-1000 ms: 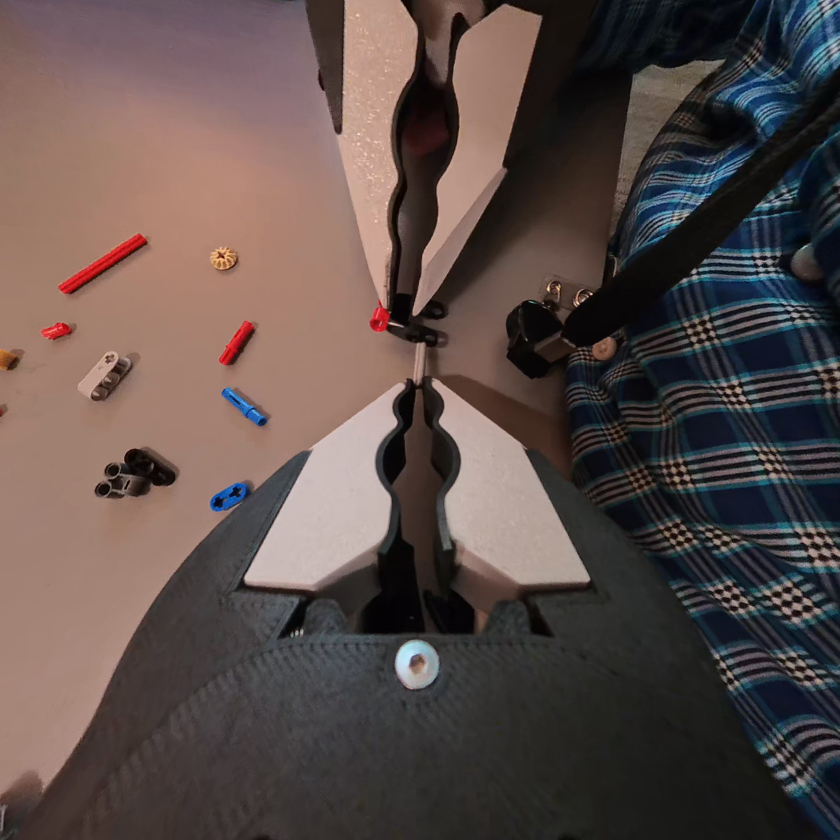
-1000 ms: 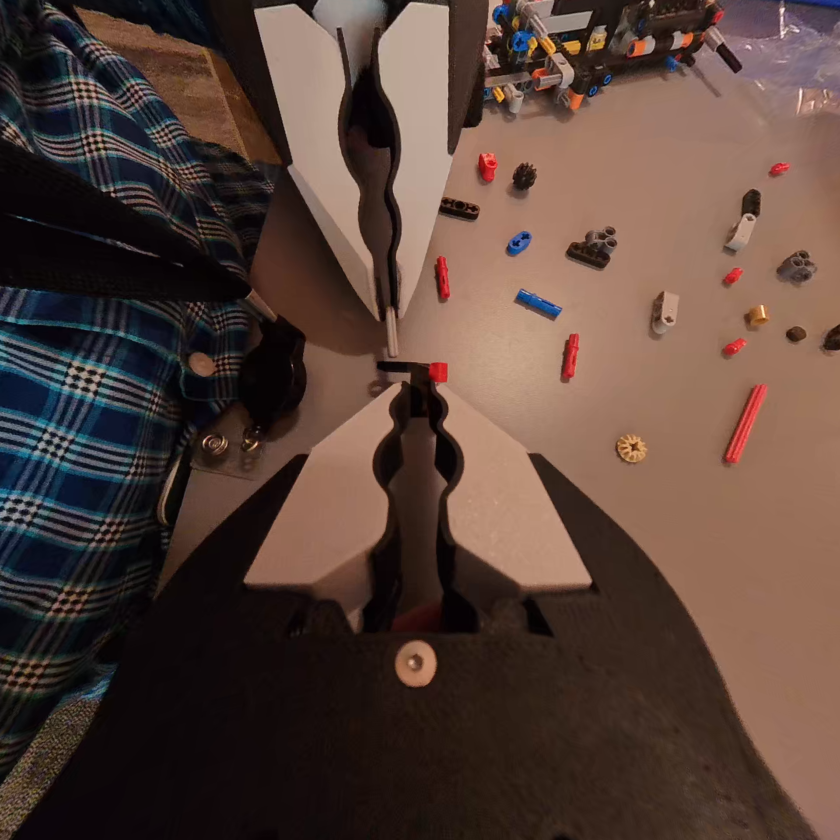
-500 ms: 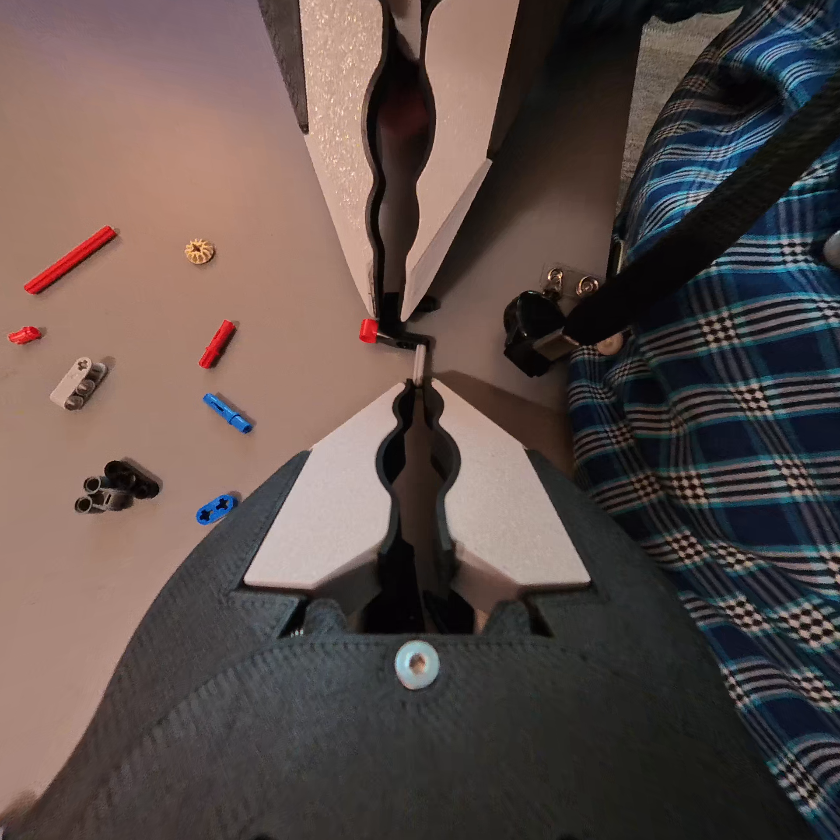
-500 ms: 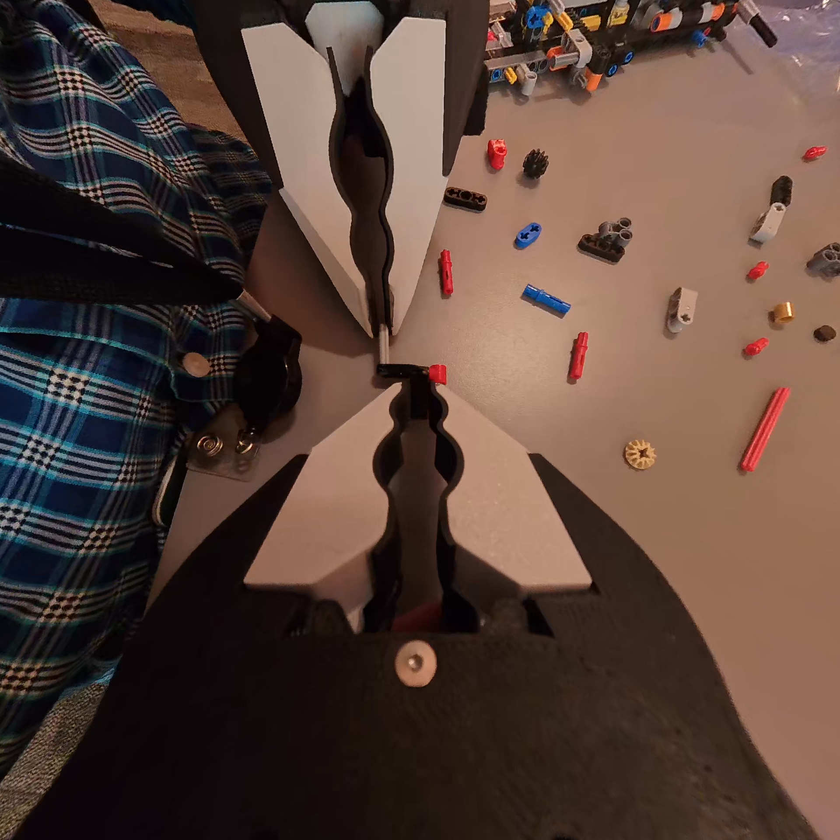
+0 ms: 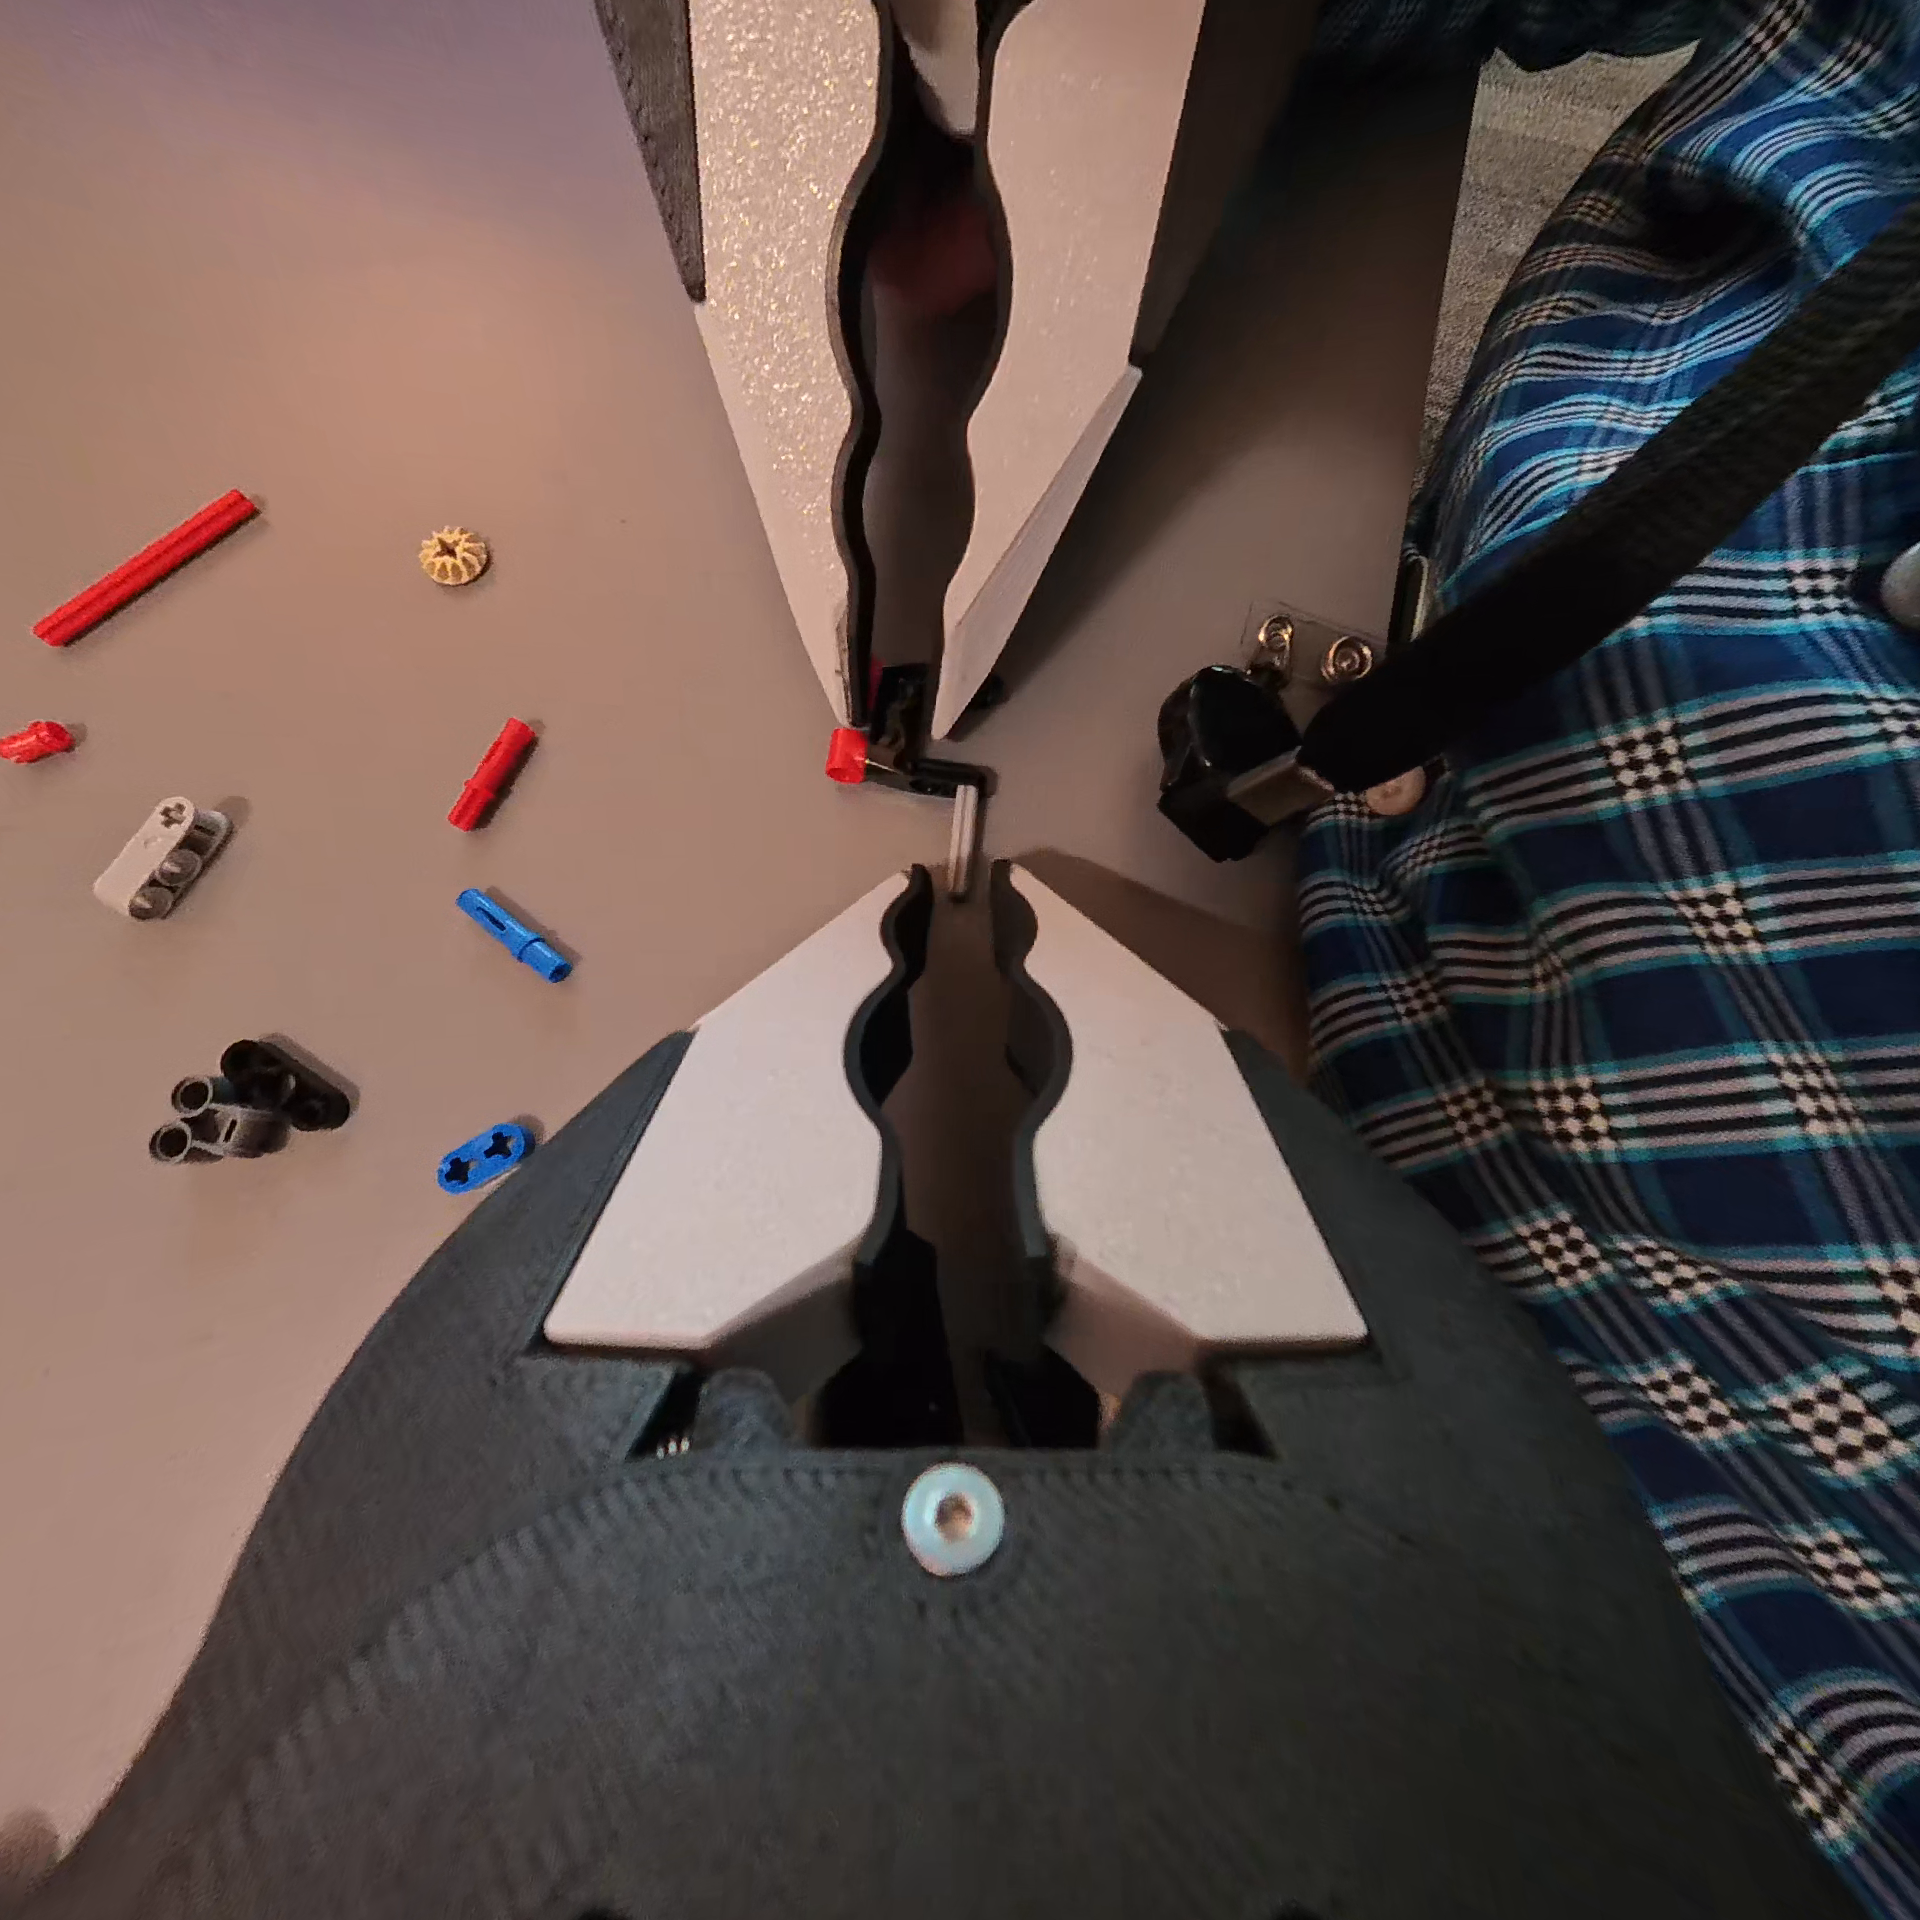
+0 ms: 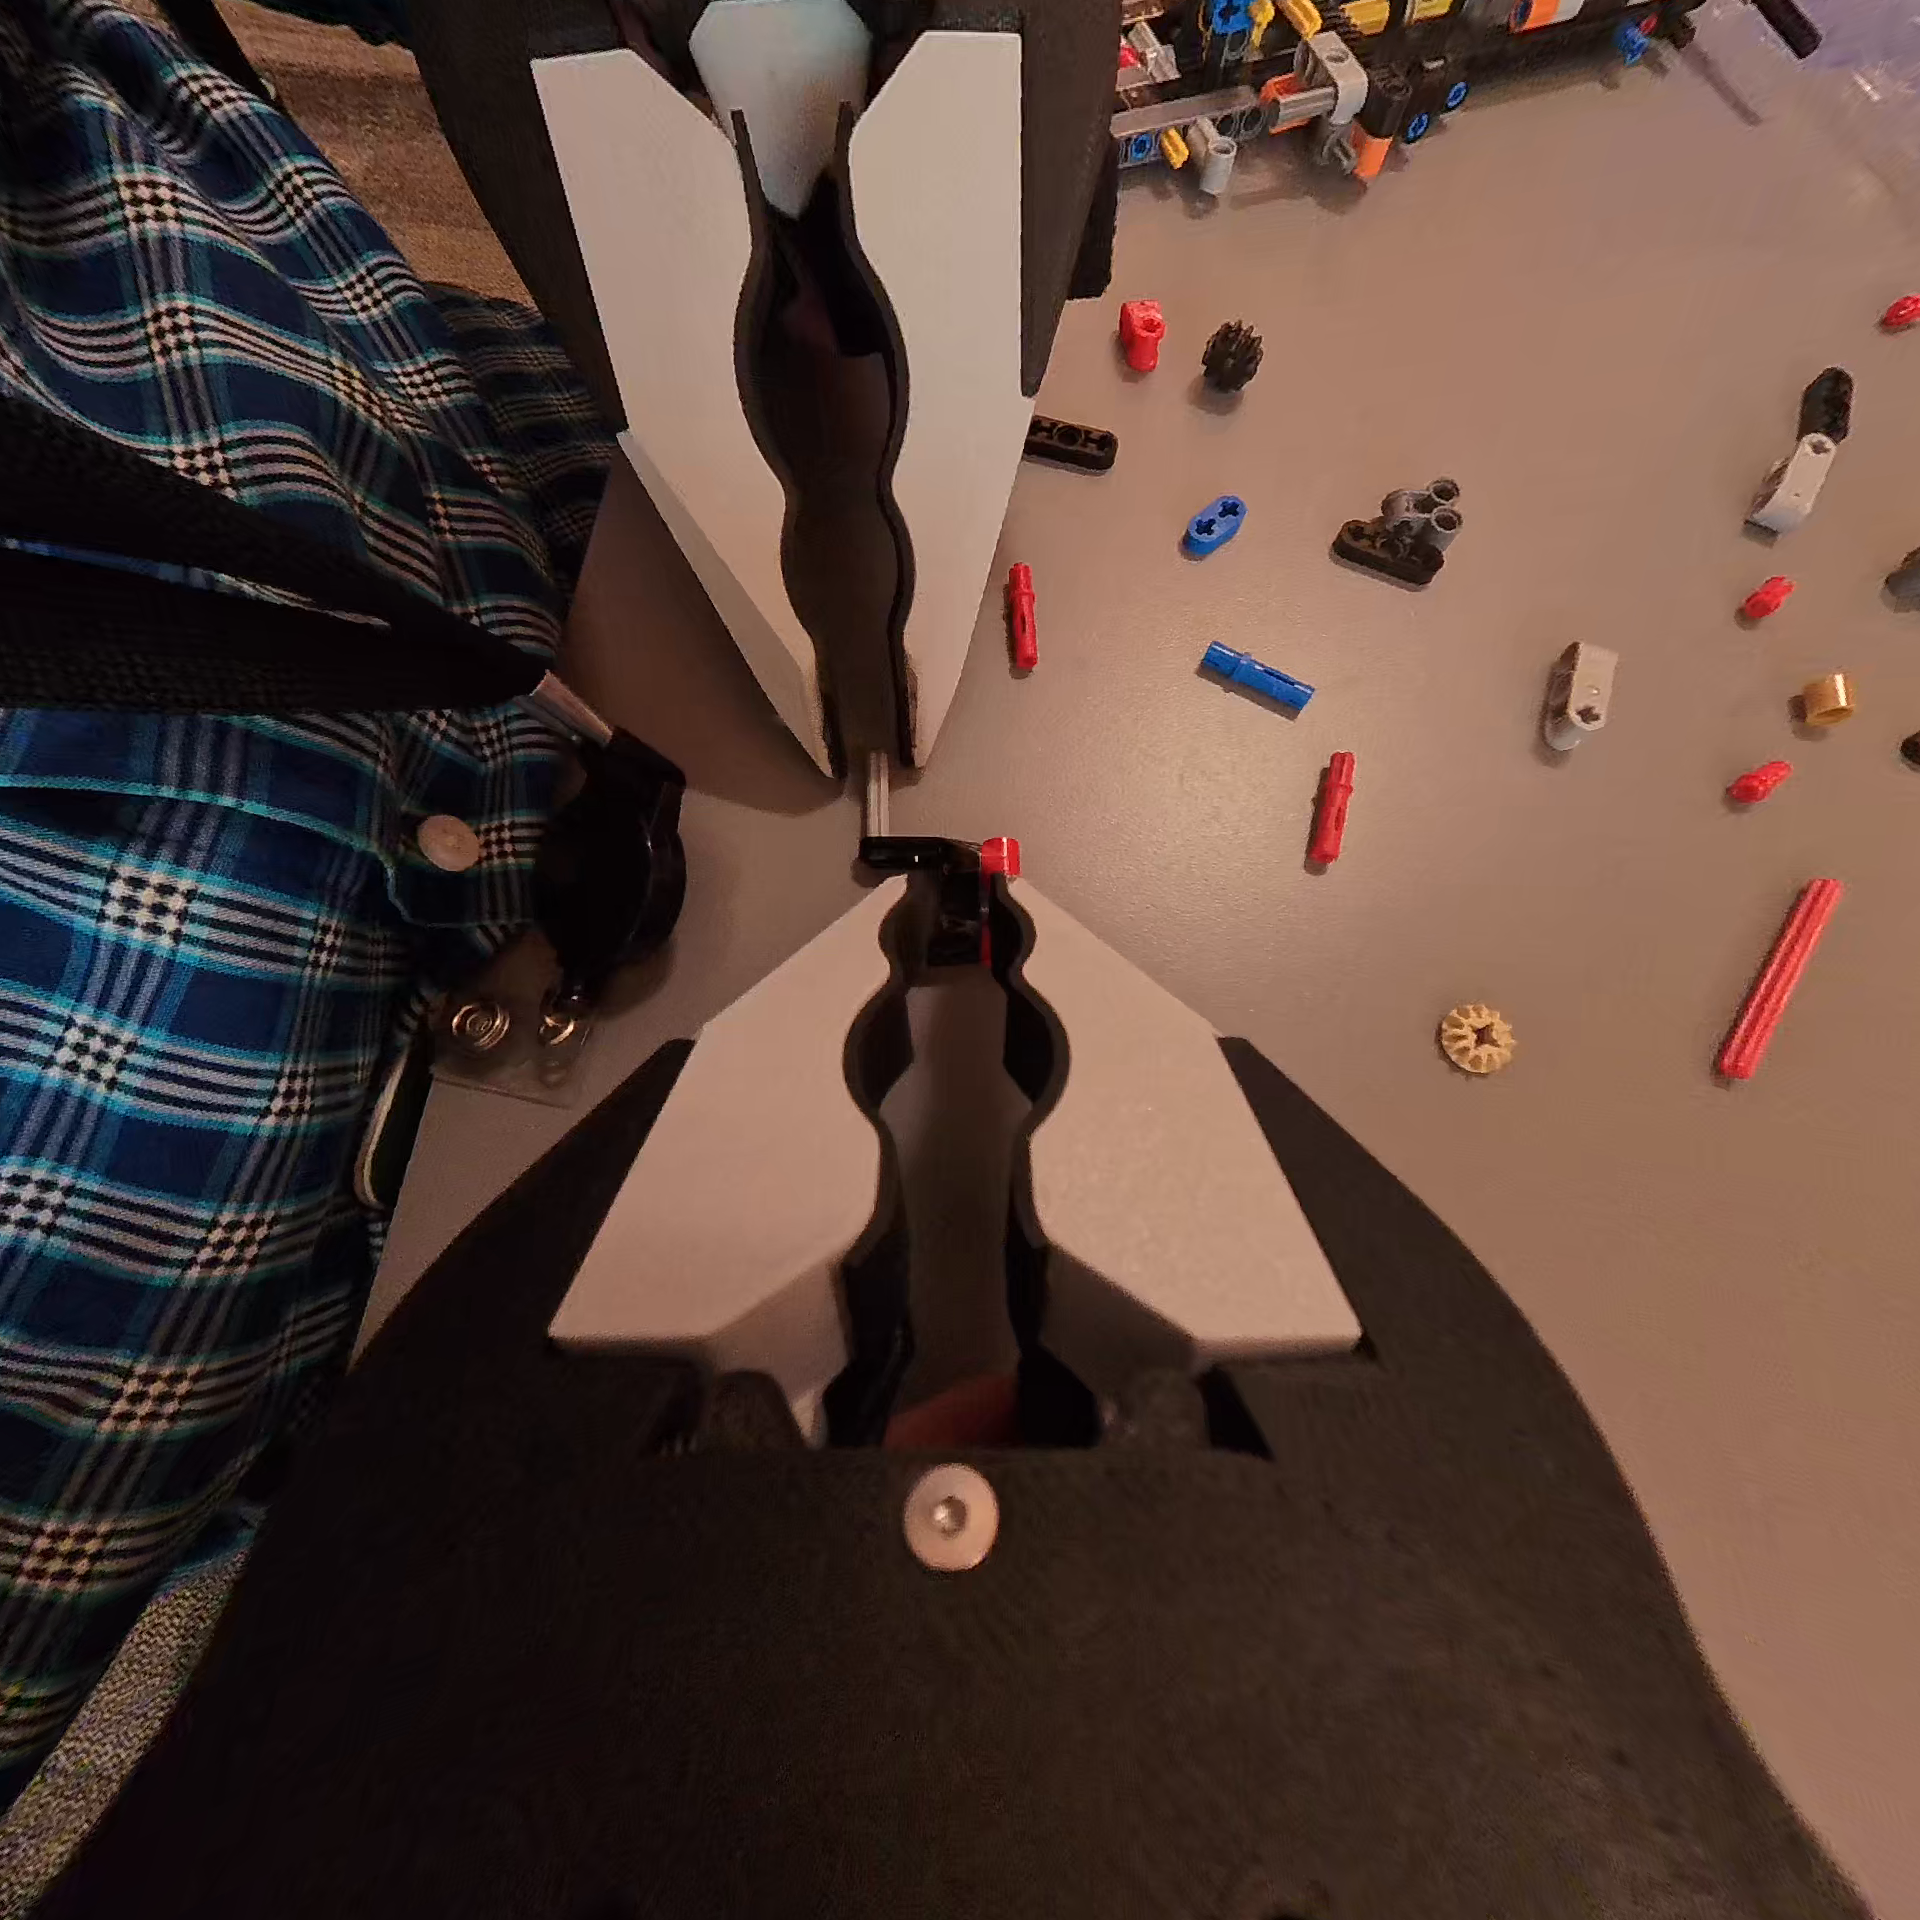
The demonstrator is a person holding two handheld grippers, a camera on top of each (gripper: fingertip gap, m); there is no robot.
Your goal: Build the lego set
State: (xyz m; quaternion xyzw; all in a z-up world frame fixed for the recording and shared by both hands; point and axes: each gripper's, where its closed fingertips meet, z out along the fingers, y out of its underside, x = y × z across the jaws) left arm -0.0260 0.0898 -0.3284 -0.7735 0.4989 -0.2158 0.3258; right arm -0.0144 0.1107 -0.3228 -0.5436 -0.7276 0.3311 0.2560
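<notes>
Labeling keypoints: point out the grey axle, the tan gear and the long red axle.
grey axle (image 5: pixel 964 840): left wrist view, mid-shaft, ahead of the left gripper's tips.
tan gear (image 6: pixel 1475 1037): right wrist view, centre hub, lying on the table.
long red axle (image 6: pixel 1778 977): right wrist view, middle of its length.

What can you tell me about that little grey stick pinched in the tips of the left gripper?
The grey stick is a short, thin, light grey plastic axle, seemingly ridged along its length. The left gripper pinches one end, so only its front part shows. It points straight ahead, above the table. Its free end meets the end hole of the black piece held by the right gripper.
</notes>
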